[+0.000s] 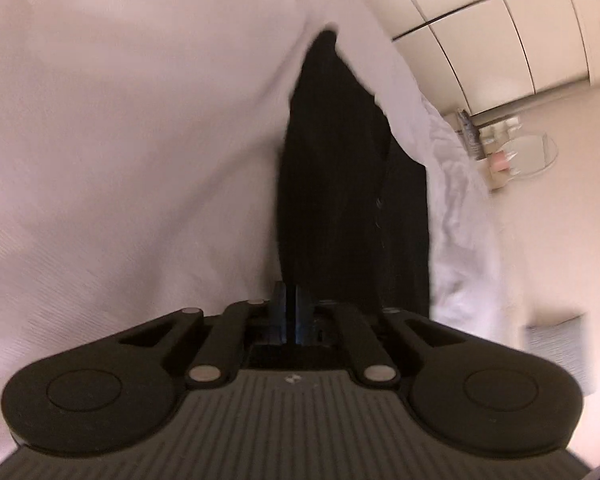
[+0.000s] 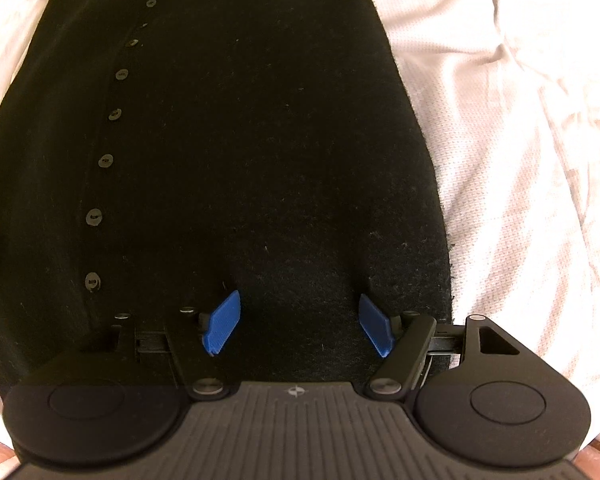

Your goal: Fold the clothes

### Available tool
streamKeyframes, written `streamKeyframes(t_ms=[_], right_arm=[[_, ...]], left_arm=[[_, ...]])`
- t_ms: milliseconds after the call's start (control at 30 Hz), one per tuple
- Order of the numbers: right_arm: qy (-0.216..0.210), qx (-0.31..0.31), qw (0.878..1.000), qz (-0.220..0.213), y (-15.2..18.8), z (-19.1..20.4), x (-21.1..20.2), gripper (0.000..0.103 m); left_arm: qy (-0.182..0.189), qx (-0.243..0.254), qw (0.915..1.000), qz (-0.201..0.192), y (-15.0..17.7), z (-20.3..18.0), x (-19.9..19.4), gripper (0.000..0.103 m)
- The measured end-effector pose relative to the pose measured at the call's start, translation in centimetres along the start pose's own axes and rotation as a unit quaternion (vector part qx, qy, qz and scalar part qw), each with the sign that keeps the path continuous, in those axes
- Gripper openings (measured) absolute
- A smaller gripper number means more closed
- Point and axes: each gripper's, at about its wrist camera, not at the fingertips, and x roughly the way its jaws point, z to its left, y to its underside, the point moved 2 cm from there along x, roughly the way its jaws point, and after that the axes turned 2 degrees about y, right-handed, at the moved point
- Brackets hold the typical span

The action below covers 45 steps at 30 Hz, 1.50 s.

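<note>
A black buttoned cardigan (image 2: 240, 140) lies flat on a white bed sheet (image 2: 520, 140), with a row of small buttons (image 2: 106, 160) down its left side. My right gripper (image 2: 299, 320) is open, and its blue pads (image 2: 222, 326) rest spread on the cloth near the garment's near edge. In the left wrist view a narrow strip of the same black cardigan (image 1: 340, 180) runs up from my left gripper (image 1: 291, 300), whose jaws are pressed together on its edge. White fabric (image 1: 120, 140) fills the left of that view.
Rumpled white sheet (image 1: 464, 208) lies to the right of the black strip. Beyond it are a beige wall, white panels (image 1: 500, 40) and a small shelf with toiletries (image 1: 512, 152). A grey vent (image 1: 556, 344) is at the lower right.
</note>
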Motion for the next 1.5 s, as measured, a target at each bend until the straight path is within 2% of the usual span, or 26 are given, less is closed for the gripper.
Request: streamKeyframes(t_ms=[33,100,167,267,367,467,567,633,733,767,833,867,967,1033,1133,1267,1367,1500], right_arm=[[0.000,-0.001,1.000,0.000,0.0,0.0,-0.1,0.069],[0.002,-0.001,1.000,-0.001,-0.1,0.0,-0.2,0.070],[0.003,-0.001,1.000,-0.001,-0.1,0.0,-0.3,0.071],[0.004,-0.002,1.000,-0.002,-0.1,-0.1,-0.5,0.071],[0.002,-0.001,1.000,-0.005,-0.2,-0.4,-0.9,0.071],[0.004,-0.003,1.000,-0.006,-0.4,-0.8,-1.2,0.071],[0.004,-0.007,1.000,-0.007,-0.7,-1.3,-1.4,0.072],[0.001,-0.006,1.000,-0.007,-0.7,-1.7,-1.7,0.073],[0.002,-0.002,1.000,-0.011,-0.6,-2.1,-2.5,0.074],[0.003,-0.001,1.000,-0.012,-0.5,-2.2,-2.7,0.073],[0.007,-0.012,0.999,-0.033,0.0,-2.1,-3.8,0.072],[0.010,-0.020,0.999,-0.048,0.4,-2.0,-4.4,0.072],[0.019,-0.044,0.995,-0.091,1.4,-1.6,-6.4,0.069],[0.022,-0.061,0.993,-0.097,2.3,-1.6,-6.7,0.069],[0.023,-0.063,0.995,-0.079,4.5,-2.3,-5.8,0.068],[0.005,-0.052,0.997,-0.054,8.1,-4.0,-5.5,0.072],[-0.013,-0.051,0.998,-0.043,10.3,-5.6,-6.8,0.072],[-0.035,-0.034,0.998,-0.042,12.5,-7.5,-10.3,0.070]], left_arm=[[-0.039,0.027,0.9989,0.009,0.1,0.0,-0.3,0.000],[-0.108,0.073,0.9911,0.028,0.1,0.2,-0.7,0.000],[-0.102,0.069,0.9915,0.044,-0.3,0.1,-0.3,0.000],[-0.047,0.091,0.9944,0.022,-1.5,-2.9,-0.4,0.000],[-0.011,0.127,0.9916,0.020,-2.3,-6.1,1.8,0.000],[-0.035,0.186,0.9806,0.049,-2.1,-7.3,5.9,0.001],[-0.082,0.241,0.9642,0.075,-0.8,-5.3,6.5,0.003],[-0.084,0.238,0.9648,0.074,-0.5,-4.9,6.2,0.003],[-0.141,0.248,0.9562,0.065,-0.3,-4.6,3.9,0.003],[-0.153,0.242,0.9559,0.066,-0.2,-4.5,2.7,0.004],[-0.148,0.217,0.9623,0.069,0.2,-4.6,0.3,0.004],[-0.131,0.211,0.9660,0.071,0.7,-5.2,-0.9,0.004],[-0.106,0.241,0.9615,0.077,4.1,-8.0,-2.0,0.006],[-0.102,0.257,0.9566,0.091,6.8,-9.2,-1.6,0.014],[-0.141,0.250,0.9481,0.136,11.9,-8.7,0.0,0.014],[-0.193,0.237,0.9400,0.151,17.5,-7.9,-1.7,0.017],[-0.231,0.226,0.9324,0.162,20.1,-8.6,-4.1,0.017],[-0.276,0.203,0.9238,0.171,22.2,-12.0,-8.0,0.027]])
